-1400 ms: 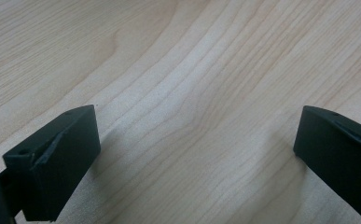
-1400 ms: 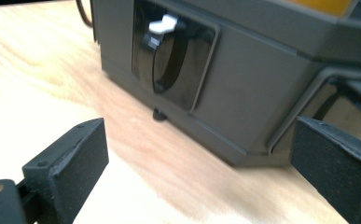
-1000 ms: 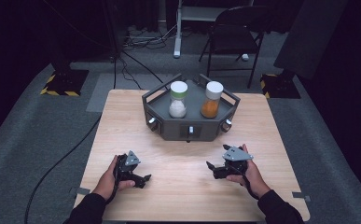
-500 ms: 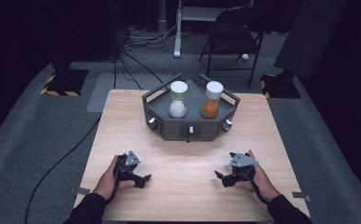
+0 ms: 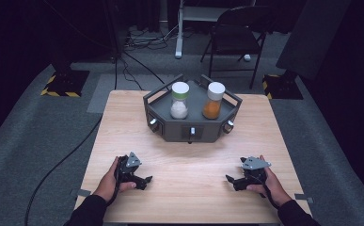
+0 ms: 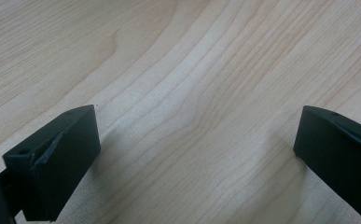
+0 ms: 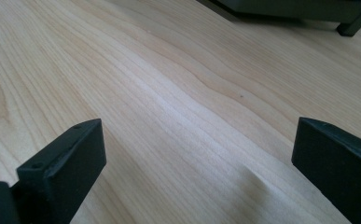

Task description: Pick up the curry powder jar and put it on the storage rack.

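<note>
Near the counter's (image 5: 189, 197) front edge, the left tool (image 5: 143, 180) and the right tool (image 5: 231, 181) rest low on the wood toward the front corners, each with its jaws spread apart and nothing between them. Farther off, centred toward the back edge, a grey rack (image 5: 191, 127) holds two upright jars: white-filled jar (image 5: 179, 100) to the left, orange-filled jar (image 5: 213, 100) to the right. Each jar lies ahead and inward of its tool, so each hand looks about equally near its own jar.

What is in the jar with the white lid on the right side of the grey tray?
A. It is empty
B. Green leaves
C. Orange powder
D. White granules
C: in the high view the right jar on the grey tray holds orange powder; the left jar holds the white granules.
</note>
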